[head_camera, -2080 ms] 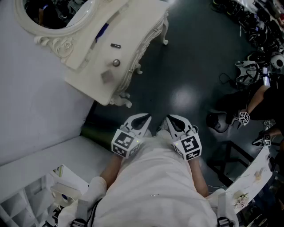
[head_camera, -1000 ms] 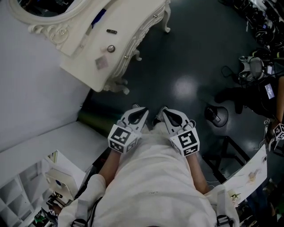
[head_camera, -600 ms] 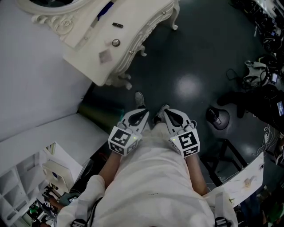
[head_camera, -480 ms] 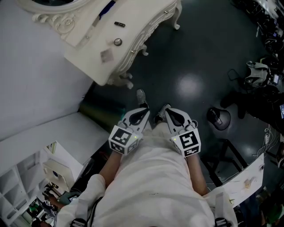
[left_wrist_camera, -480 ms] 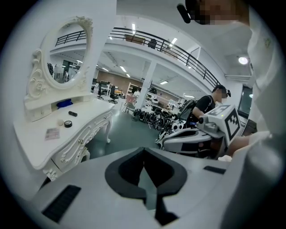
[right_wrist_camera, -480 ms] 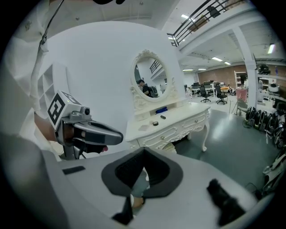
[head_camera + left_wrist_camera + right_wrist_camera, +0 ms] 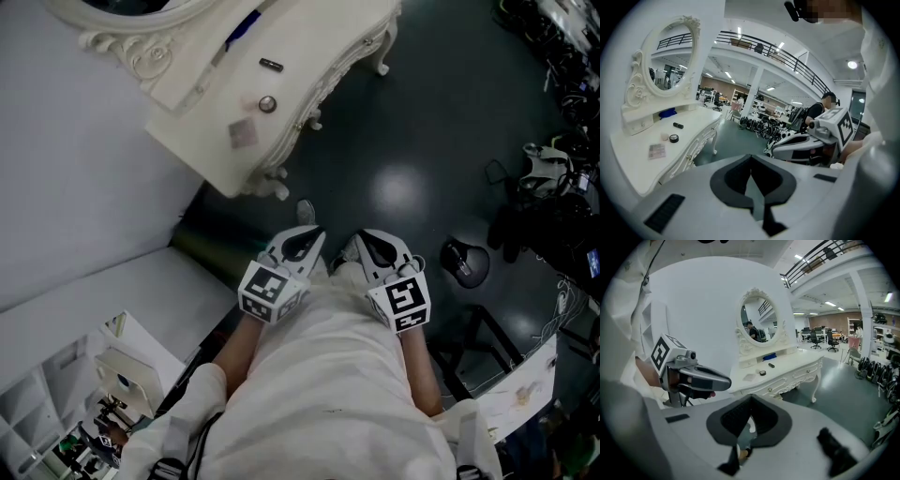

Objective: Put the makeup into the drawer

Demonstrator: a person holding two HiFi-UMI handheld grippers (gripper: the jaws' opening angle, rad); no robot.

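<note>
My left tongs [image 7: 304, 240] and right tongs [image 7: 368, 244] are both pressed together and empty, close by my waist. The makeup lies far off on the white dressing table [image 7: 319, 42]: a black tube [image 7: 271, 65], a round pot [image 7: 267, 104] and a flat palette [image 7: 244, 133]. All look light, hard and slippery. I'd pinch each across its sides, the palette by its edge.

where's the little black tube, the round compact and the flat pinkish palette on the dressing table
small black tube [image 7: 271, 65], head view, middle of its length
round compact [image 7: 267, 104], head view, centre of its lid
flat pinkish palette [image 7: 244, 133], head view, centre of its top face
</note>
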